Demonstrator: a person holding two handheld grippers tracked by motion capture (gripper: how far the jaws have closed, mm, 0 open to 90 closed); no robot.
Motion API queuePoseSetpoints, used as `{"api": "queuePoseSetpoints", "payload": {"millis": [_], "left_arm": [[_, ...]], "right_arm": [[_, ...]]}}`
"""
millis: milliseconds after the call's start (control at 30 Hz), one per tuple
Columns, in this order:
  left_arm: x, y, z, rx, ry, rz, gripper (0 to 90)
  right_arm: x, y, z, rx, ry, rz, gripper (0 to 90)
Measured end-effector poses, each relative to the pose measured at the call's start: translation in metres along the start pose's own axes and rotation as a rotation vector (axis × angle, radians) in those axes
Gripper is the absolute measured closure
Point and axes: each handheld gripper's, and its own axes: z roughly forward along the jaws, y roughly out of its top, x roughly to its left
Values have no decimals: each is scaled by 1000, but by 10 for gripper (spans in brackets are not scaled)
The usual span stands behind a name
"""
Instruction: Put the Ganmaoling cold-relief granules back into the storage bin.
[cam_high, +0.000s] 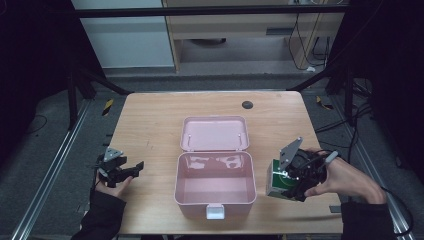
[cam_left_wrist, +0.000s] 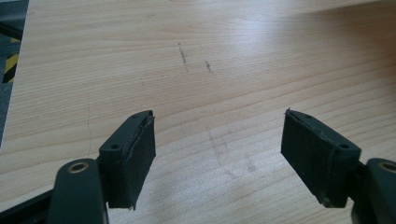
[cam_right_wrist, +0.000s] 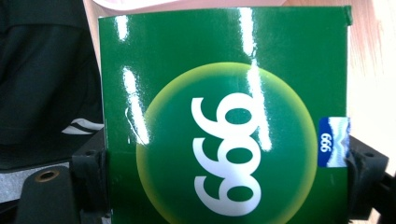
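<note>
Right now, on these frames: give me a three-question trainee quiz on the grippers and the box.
1. True or false: the left gripper holds something.
2. What is the right gripper clamped on?
A. a pink lid
B. a green carton
C. a cable
3. Fill in: the pink box has its lid ____.

Key:
1. False. Its jaws stand apart over bare table.
2. B. The green carton sits between the jaws.
3. Open. The lid lies back and the inside looks empty.
</note>
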Motion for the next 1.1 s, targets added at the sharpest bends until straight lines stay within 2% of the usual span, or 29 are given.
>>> {"api": "queuePoseSetpoints", "payload": {"millis": [367, 1100], "left_arm": [[0, 0, 0, 0, -1, -1, 255], [0, 0, -1, 0, 0, 1, 256]], "right_arm": [[-2, 9, -17, -7, 2, -10, 159], [-5, 24, -40, -27, -18, -20, 159]]}}
